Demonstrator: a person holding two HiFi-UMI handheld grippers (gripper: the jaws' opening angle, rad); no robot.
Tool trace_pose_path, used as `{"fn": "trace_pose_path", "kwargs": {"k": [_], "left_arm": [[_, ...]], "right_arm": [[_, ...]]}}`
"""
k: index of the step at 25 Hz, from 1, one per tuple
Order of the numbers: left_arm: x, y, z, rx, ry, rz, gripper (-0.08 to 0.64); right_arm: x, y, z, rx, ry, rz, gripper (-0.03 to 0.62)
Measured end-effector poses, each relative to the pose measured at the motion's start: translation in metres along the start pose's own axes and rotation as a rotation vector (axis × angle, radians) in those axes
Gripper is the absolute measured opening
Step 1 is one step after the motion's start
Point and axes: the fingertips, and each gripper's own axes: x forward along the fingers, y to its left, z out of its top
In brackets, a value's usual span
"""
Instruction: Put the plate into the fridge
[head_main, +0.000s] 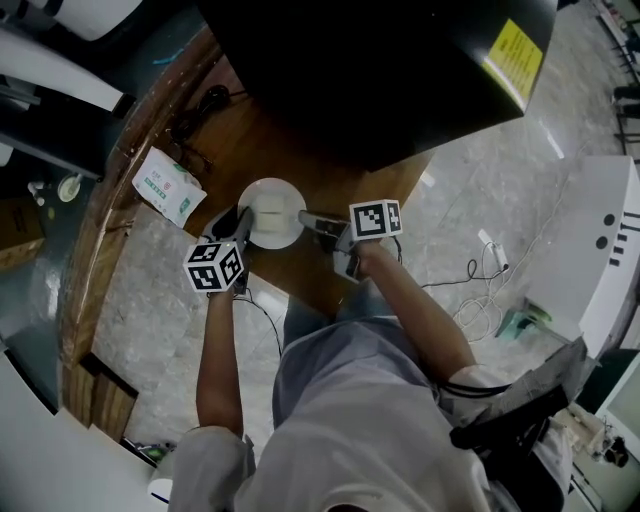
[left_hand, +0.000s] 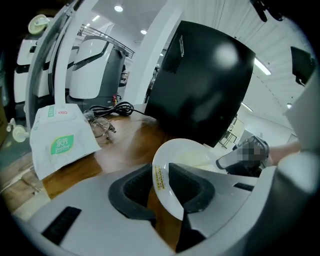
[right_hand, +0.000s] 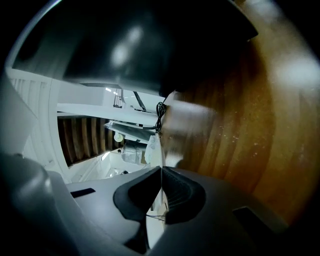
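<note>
Plate hangs over the worktop's near edge; my left gripper and right gripper each pinch its rim. Black fridge looms behind, packet and glasses leftward.

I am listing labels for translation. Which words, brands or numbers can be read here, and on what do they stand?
Nothing can be quoted with certainty.
On the white packet: green label with characters, too blurred.
On the black fridge: yellow sticker, print too small.
On the plate rim: yellow print, too small.
</note>
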Motion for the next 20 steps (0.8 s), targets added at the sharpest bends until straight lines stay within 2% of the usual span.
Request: {"fn": "trace_pose_path", "kwargs": {"k": [4,6,13,20], "left_arm": [[-0.012,-0.055,-0.010,0.002,-0.029,-0.014,0.115],[-0.015,-0.097,-0.009,0.001,-0.045,-0.026,0.109],[0.011,-0.280,-0.002,0.022,-0.122,-0.125,0.098],[0.056,-0.461,0.003,0.111,-0.161,-0.222,0.094]], "right_arm": [[-0.052,0.003,-0.017,-0.009,-0.007,0.040,0.021],[-0.093,0.006,-0.022,-0.010,-0.013,0.056,0.021],[-0.279,-0.002,-0.019,-0.020,-0.088,0.114,0.021],[-0.463,-0.024,-0.004,-0.054,-0.187,0.137,0.021]]}}
